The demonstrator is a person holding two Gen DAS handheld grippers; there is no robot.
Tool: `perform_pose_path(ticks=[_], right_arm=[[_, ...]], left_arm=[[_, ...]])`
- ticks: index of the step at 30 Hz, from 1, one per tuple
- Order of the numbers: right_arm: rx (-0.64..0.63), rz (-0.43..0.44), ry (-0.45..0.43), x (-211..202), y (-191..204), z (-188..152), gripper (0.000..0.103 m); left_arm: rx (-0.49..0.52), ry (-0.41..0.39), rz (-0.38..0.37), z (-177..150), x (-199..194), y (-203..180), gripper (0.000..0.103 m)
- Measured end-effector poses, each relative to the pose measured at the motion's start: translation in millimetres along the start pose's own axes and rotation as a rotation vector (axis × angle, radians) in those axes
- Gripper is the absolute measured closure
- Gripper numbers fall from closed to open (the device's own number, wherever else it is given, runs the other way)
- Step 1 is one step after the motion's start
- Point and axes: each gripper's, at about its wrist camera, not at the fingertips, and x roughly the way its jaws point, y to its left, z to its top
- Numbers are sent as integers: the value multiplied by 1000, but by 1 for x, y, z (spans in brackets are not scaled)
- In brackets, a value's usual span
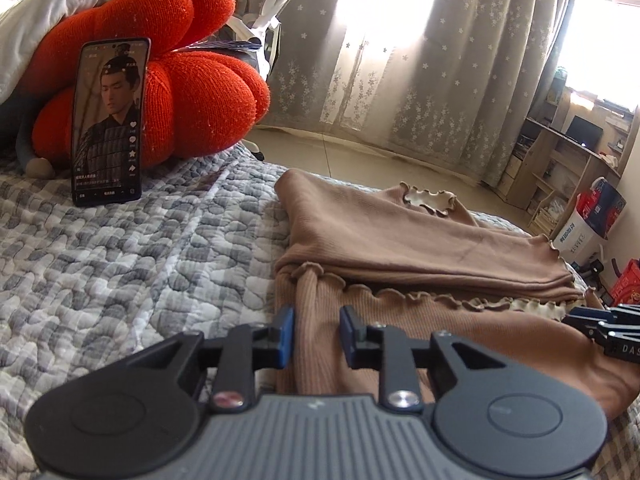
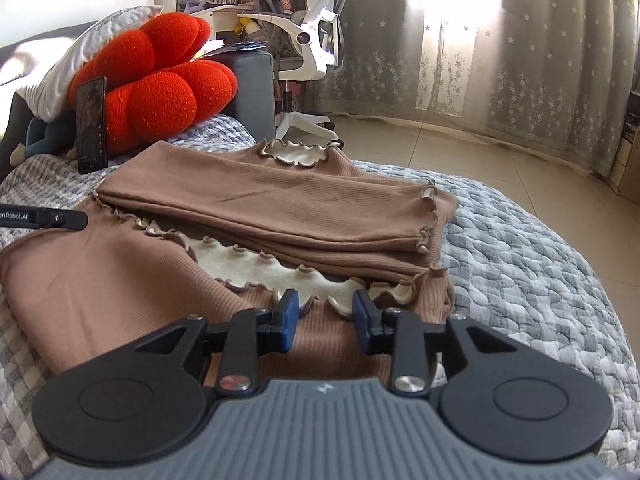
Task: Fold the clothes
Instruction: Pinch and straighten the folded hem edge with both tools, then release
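The brown ribbed top (image 2: 248, 216) is laid flat on the quilted bed (image 2: 520, 248), its sleeves folded across the body, so that the lower half can be doubled over. The left gripper (image 1: 316, 334) is held above the hem at the garment's 7 o'clock corner, the right gripper (image 2: 326, 320) at 5 o'clock, over the frilled edge. Both sets of jaws are parted, with nothing gripped. A phone (image 1: 108, 120) is propped at 10 o'clock against the red cushion (image 1: 200, 92), clear of the folding area.
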Motion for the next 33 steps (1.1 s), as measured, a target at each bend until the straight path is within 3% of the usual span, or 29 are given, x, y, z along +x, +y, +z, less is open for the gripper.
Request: perform_pose_path(ticks=[2,4,6,13,19,22,24,25,26,30,33], right_arm=[[-1,5,-1,-2,0,0,73],[2,10,-3,-3,0,-1,95],[6,12,-9,-4,0,-1,99],[56,-75,-177,-19,-3,12,100],[20,-107,-67,17,0,5,100],[27,-108,-58,19,-2,5,101],[32,-112,-57,17,-2,5,96],[37,-109,-61,13,-1,5,85],[57,-103,-75,6,-5,7,82],[160,-103,-145,-21,-24,9,62],[245,-118,-204,-40,-42,8,62]], left_arm=[[-6,-9,6,-1,-1,0,82],[-11,-16,13,-2,-2,0,85],[-17,-25,17,-2,-3,1,89],[-35,-112,19,-1,-15,1,94],[-22,-65,55,0,3,1,94],[-49,-40,53,0,6,6,89],[-49,-38,63,0,4,6,85],[-44,-37,72,0,3,5,75],[-36,-38,82,0,1,5,66],[-40,-90,78,3,-19,7,61],[-58,-149,45,10,-35,6,61]])
